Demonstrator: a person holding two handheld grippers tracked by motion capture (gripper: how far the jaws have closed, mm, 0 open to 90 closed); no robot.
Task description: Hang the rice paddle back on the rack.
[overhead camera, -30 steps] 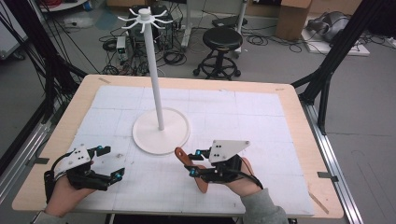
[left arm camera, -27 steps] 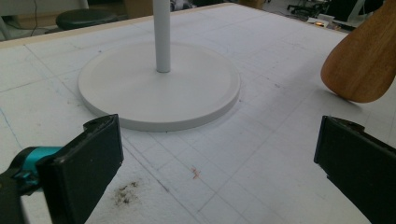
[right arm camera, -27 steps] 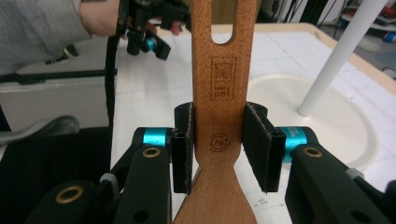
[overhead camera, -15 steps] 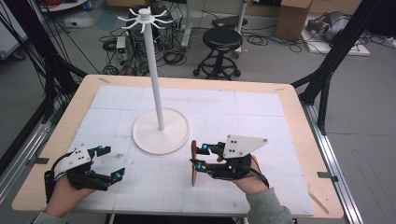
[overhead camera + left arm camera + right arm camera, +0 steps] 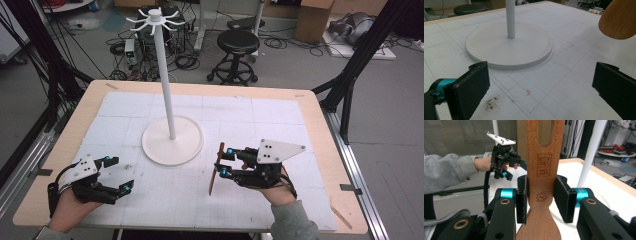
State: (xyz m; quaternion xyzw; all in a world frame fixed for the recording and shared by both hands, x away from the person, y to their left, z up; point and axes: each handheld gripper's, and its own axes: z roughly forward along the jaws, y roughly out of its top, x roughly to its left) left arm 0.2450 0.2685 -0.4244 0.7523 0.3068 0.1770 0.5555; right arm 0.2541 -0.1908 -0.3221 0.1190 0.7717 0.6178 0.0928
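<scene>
Nearest the person, the right gripper is pinching a flat wooden spatula by its handle and holding it edge-on above the white gridded tabletop, just right of the white stand. From the high view the spatula is reading as a thin brown sliver; the right gripper view is showing what that angle hides: the black padded jaws are pressing both edges of the spatula where it narrows, its grain is fine and reddish, a long oval slot is cutting through its upper part, and two small marks are burnt into its face. On the other side, the left gripper is resting low near the tabletop's front-left, its jaws spread wide with nothing between them. The left gripper view is looking between the pads at foam-like matting with pencilled grid lines and a dark smudge, the stand's smooth round disc base, and the spatula's rounded end. Farther off, the stand's slim pole is rising to a crown of curved hooks.
</scene>
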